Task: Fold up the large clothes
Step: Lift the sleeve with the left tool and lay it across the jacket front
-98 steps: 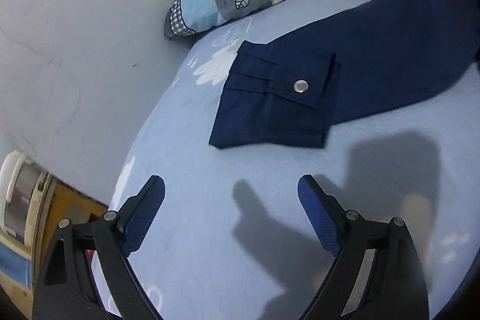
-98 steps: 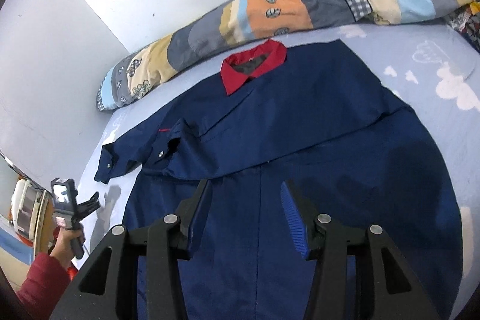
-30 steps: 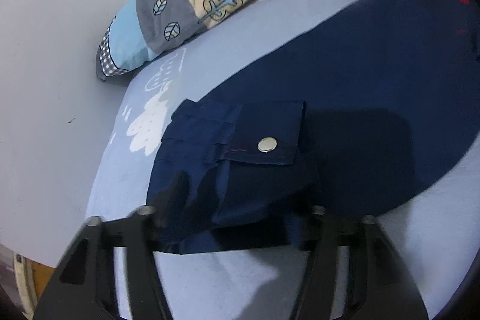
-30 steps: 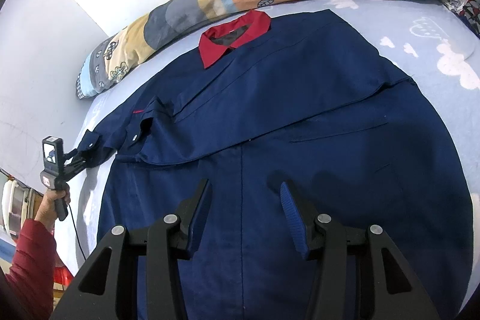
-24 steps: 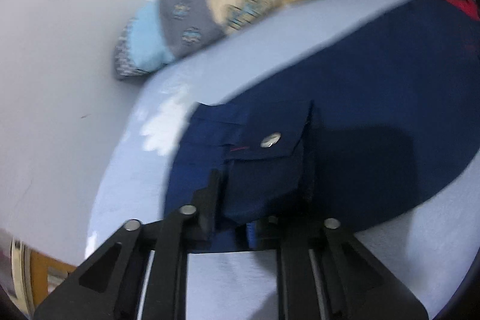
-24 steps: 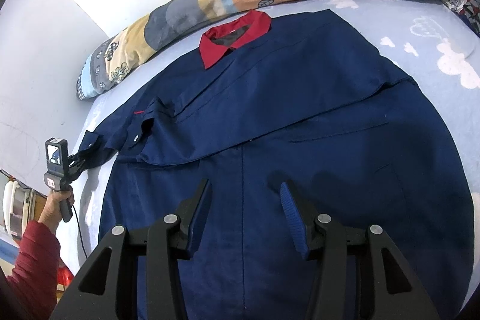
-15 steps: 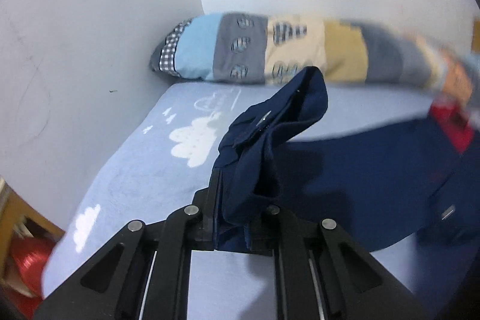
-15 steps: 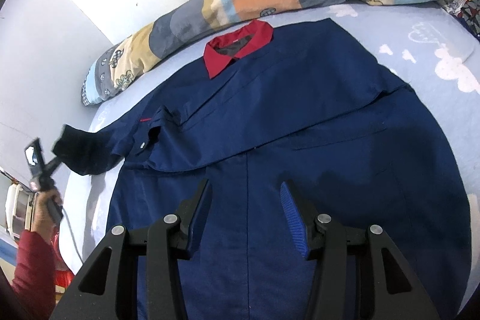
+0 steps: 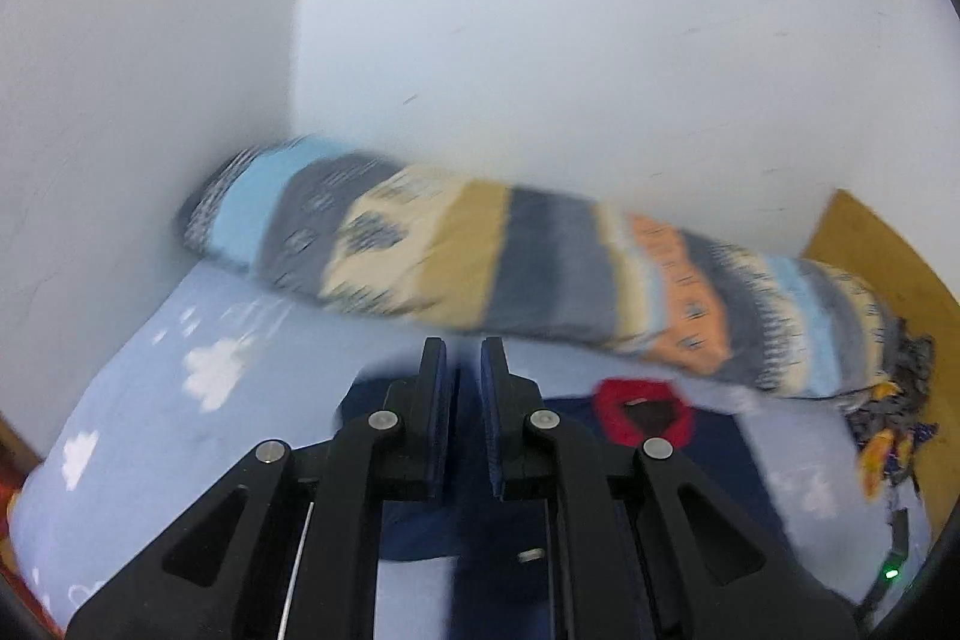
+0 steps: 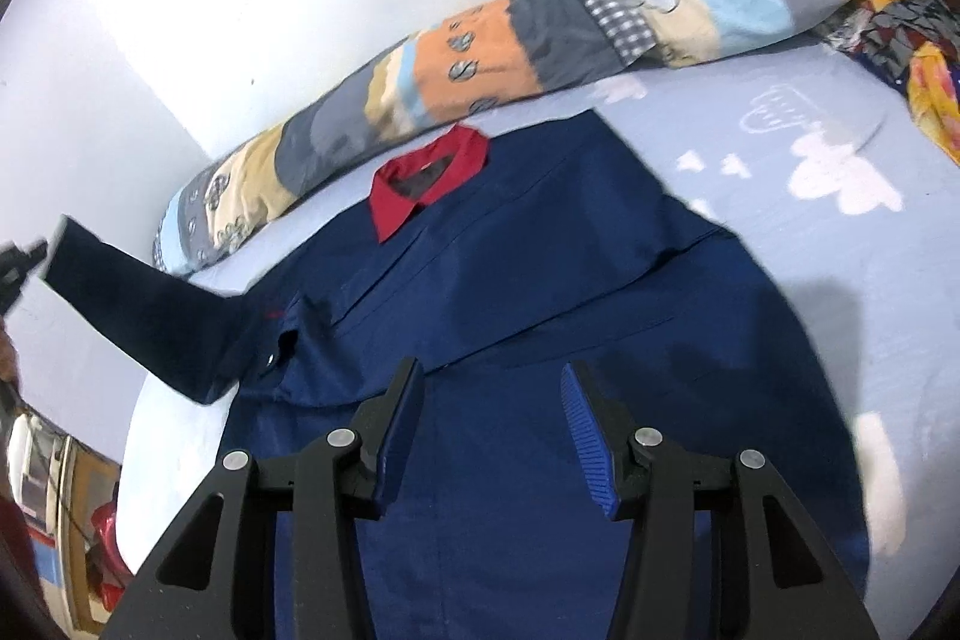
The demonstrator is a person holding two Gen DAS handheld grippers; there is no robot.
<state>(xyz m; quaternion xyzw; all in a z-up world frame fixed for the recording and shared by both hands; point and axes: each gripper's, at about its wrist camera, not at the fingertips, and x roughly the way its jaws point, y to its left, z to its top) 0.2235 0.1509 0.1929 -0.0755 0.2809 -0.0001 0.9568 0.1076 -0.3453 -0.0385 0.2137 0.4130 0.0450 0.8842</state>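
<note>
Handling looks easy on weight, awkward on shape: the navy coat (image 10: pixel 528 292) is big, soft woven cloth, limp, not slippery or fragile, and it drapes wherever it isn't supported. It lies flat, front up, on the pale blue bed sheet (image 10: pixel 840 280), filling the centre and lower frame of the right wrist view, red collar (image 10: pixel 429 178) toward the patchwork bolster (image 10: pixel 540 40) at the top.

Best grip points, in my judgement: cuff ends, hem corners, shoulder seams. These are doubled fabric that won't slide out of the pads.

Left gripper (image 9: pixel 465 370): jaws nearly together, pinching the sleeve (image 10: pixel 138 304) by its cuff end; navy cloth shows in the narrow gap low in the left wrist view. Right gripper (image 10: pixel 492 382): jaws about half apart, nothing between them, hovering above the coat's lower front.

View differences:
- Right wrist view shows the whole layout: the sleeve is lifted and stretched up toward the left edge of the frame, clear of the sheet, the rest of the coat undisturbed.
- Left wrist view is motion-blurred, mostly wall (image 9: pixel 540 40) and bolster, with only the collar and a strip of coat at the bottom. It confirms the pinch, not the sleeve's length.
</note>
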